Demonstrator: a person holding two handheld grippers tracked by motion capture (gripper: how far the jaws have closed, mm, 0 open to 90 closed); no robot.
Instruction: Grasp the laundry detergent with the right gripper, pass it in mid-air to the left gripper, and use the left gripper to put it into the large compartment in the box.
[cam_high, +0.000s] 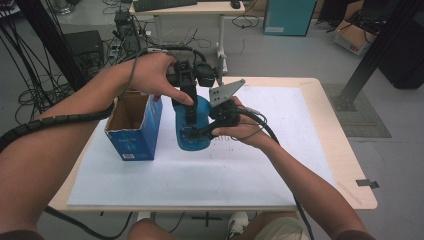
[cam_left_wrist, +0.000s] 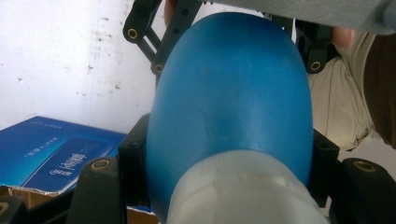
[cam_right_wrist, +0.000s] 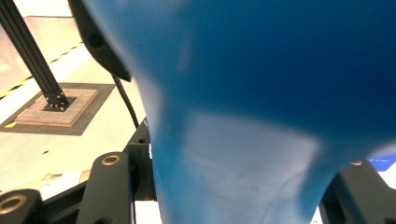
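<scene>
A blue plastic bottle (cam_high: 199, 112) hangs above the white sheet (cam_high: 280, 130) on the table, held between both grippers. My left gripper (cam_high: 189, 116) comes down from above and is shut on the bottle; in the left gripper view its black jaws press both sides of the blue body (cam_left_wrist: 233, 107) just past the whitish neck (cam_left_wrist: 243, 191). From the right, my right gripper (cam_high: 201, 132) is shut on the lower part of the bottle. In the right gripper view the blue bottle (cam_right_wrist: 261, 93) is squeezed between the jaws, and the left gripper's black body (cam_right_wrist: 100, 44) shows beyond it.
An open blue carton (cam_high: 134, 125) stands on the sheet just left of the bottle; its printed side (cam_left_wrist: 51, 151) lies under the left gripper. The wooden table edge (cam_high: 350, 165) runs along the right. Cables, a desk (cam_high: 190, 10) and a black frame post (cam_high: 375, 50) stand behind.
</scene>
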